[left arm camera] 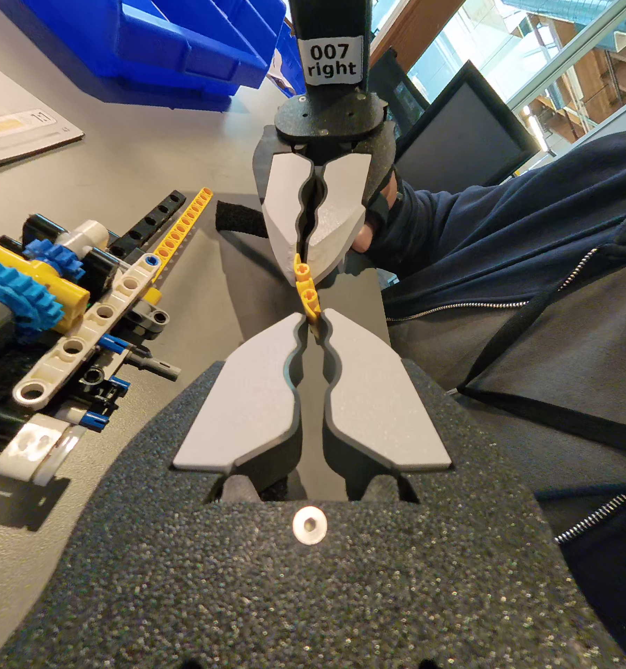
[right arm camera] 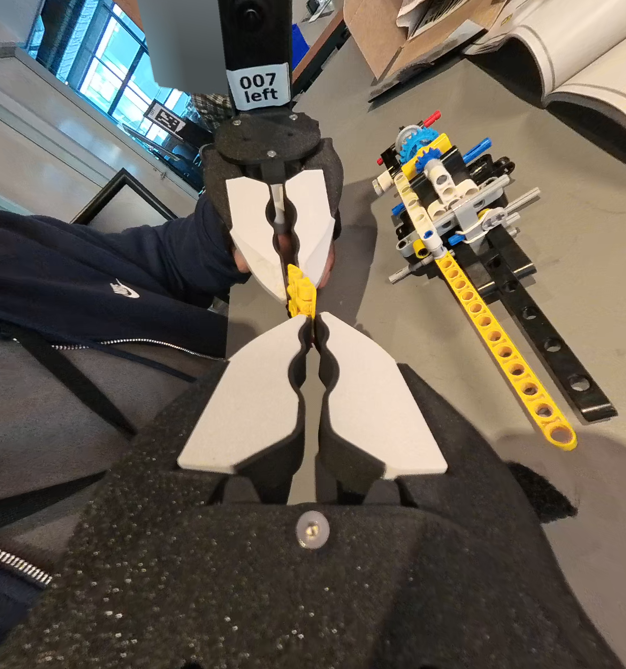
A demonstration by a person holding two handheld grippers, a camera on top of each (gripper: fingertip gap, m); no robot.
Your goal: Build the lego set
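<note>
Left of the left gripper [left arm camera: 313, 322] jaws, on the tabletop [left arm camera: 181, 152]: one half-built lego model [left arm camera: 69, 318], with two blue gears, one long yellow beam [left arm camera: 183, 224] and a black beam beside it. One small yellow connector [left arm camera: 306, 289] sits between the two grippers, held off the tabletop. The left gripper's jaws pinch its near end. The right gripper [right arm camera: 313, 322] meets it tip to tip, jaws pressed together on the other end.

Seen from the right gripper, the model lies right of the jaws; one open booklet [right arm camera: 576, 68] lies beyond it.

Judgement: a hand-over or a re-grip of the connector. To do it well, keep both grips firm and in line, let go with one side only once the other holds square, and keep the cross-shaped holes facing out.

Count: two grippers, one connector, one model, several blue bins [left arm camera: 152, 47] beyond.
</note>
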